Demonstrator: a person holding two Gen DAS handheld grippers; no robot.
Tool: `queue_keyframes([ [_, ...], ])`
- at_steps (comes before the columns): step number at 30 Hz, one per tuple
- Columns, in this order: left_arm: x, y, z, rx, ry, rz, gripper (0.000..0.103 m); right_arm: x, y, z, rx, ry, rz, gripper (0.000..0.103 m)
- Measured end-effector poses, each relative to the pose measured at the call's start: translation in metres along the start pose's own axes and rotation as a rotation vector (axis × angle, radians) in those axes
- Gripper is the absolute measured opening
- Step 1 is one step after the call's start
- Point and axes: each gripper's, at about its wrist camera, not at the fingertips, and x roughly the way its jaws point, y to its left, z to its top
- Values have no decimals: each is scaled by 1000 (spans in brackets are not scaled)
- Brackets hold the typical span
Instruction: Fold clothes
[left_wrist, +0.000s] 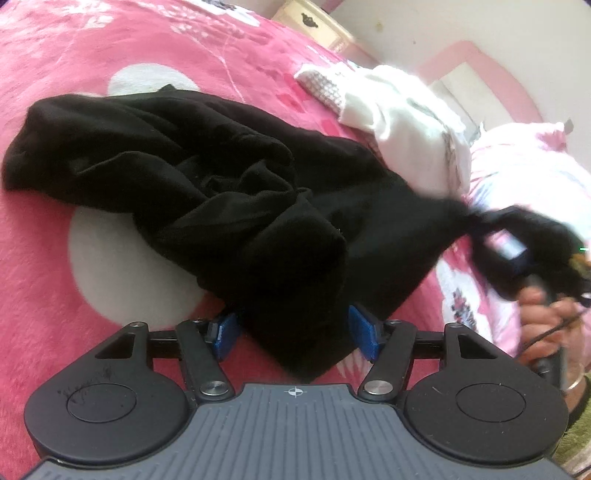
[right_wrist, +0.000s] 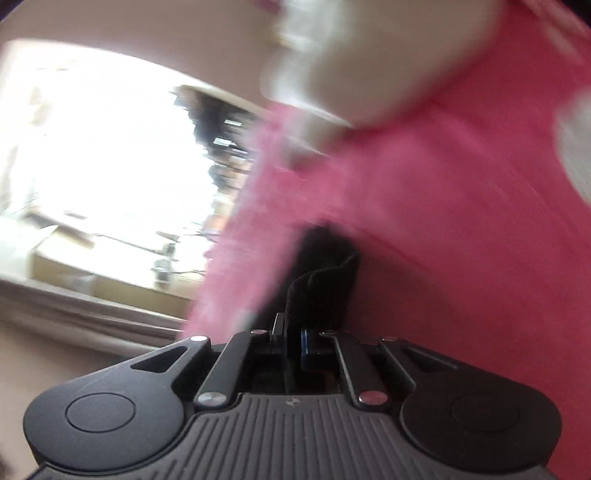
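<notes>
Black garment (left_wrist: 207, 177) crumpled on pink blanket (left_wrist: 55, 55), left gripper (left_wrist: 295, 332) spread wide, right gripper (right_wrist: 291, 332) pinching its corner

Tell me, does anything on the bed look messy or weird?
Yes. The black fabric garment lies bunched in a crumpled heap on the pink fleece blanket, not flat. The right claw pinches one corner, stretching it sideways. White clothes are piled loosely behind it.

Soft daylight, blown-out window (right_wrist: 110, 147), heavy motion blur, fisheye-bent edges
</notes>
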Motion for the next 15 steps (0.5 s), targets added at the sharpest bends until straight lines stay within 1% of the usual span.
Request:
queue_keyframes([
  [2,-5,2,0,-24,-7,-30,63,-13,26,5,-50,-27,56,6],
  [5,-13,4,-3,-54,-10,-83,65,-38,56,12,-93,-76,133,6],
  [7,-18,7,-6,-89,-10,-126,66,-46,66,15,-104,-101,150,6],
  [13,-13,10,-22,-116,26,-148,67,-71,96,26,-133,-174,196,7],
  [14,-12,7,-24,-102,31,-145,67,-75,101,28,-138,-187,203,7],
  [15,-11,4,-26,-84,37,-140,67,-69,106,31,-146,-187,208,7],
])
